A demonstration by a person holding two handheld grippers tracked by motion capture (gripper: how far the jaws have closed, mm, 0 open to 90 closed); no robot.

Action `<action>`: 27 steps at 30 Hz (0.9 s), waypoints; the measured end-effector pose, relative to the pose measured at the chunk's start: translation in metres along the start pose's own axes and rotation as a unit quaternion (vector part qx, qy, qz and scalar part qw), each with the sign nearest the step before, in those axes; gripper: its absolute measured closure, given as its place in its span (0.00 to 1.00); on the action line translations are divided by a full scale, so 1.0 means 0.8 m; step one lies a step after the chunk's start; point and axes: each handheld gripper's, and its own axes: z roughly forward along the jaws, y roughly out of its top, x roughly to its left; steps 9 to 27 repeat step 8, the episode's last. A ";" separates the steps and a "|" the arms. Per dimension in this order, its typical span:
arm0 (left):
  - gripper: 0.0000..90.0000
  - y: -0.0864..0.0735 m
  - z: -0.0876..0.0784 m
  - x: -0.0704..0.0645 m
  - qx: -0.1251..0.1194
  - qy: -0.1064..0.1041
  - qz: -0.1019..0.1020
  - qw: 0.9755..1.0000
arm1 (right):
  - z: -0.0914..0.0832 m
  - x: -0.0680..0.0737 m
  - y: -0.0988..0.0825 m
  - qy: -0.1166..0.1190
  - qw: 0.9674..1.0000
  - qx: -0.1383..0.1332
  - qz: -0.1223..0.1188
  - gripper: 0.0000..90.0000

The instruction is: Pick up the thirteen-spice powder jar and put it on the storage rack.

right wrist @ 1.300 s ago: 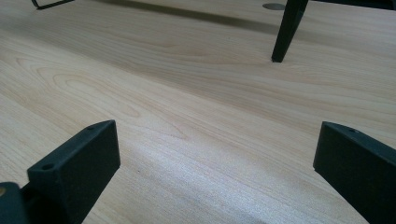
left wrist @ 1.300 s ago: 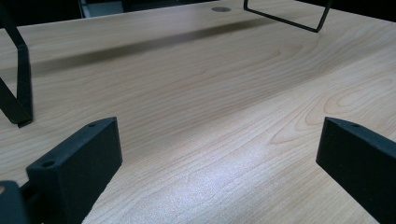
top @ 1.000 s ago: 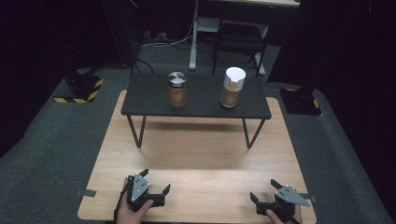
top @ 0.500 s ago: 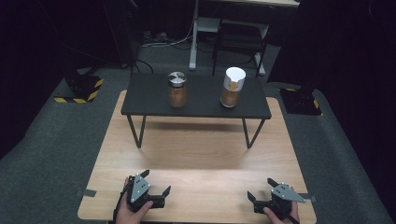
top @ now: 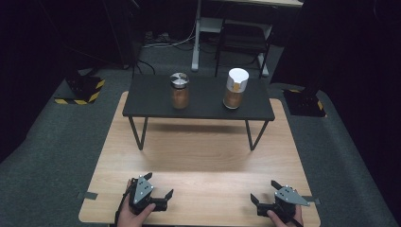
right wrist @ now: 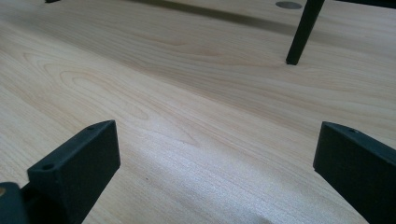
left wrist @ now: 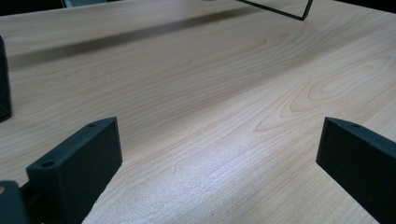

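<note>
Looks like the very start of things here: both grippers are parked on the near edge of the wooden table [top: 198,156], nothing picked up yet. The left gripper [top: 158,187] has its jaws spread wide with nothing between them, and its own camera just looks out over bare wood grain between the two black jaws. Same story for the right gripper [top: 265,194]: jaws wide apart, empty, with one thin leg of the black stand [right wrist: 303,32] planted on the wood ahead of it. That low black stand [top: 146,101] is my landmark: it sits across the far half of the table, well apart from both grippers, and the two jars stand on top of it. The jar with the silver lid [top: 179,91] is left of the stand's middle, upright, with brownish stuff inside; it could be a spice or powder, I can't tell which from here. The jar with the white cap [top: 235,88] is right of the middle, also upright, a bit taller, with similar brown contents in the lower part and what may be a label near the cap. The two jars are apart from each other, not touching. My guess is the next move is a reach forward and up onto the stand, each gripper heading for the jar on its own side, and they'll need to come in level around the body below the lid so nothing tips.
</note>
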 end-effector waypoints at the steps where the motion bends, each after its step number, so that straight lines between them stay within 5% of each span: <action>1: 0.01 0.001 0.000 0.000 0.001 0.000 0.000 1.000 | 0.000 0.000 0.000 0.001 1.000 -0.001 -0.003 0.00; 27: 0.01 0.003 0.003 0.001 0.005 -0.001 0.001 1.000 | -0.002 0.002 -0.004 0.003 1.000 -0.010 -0.014 0.00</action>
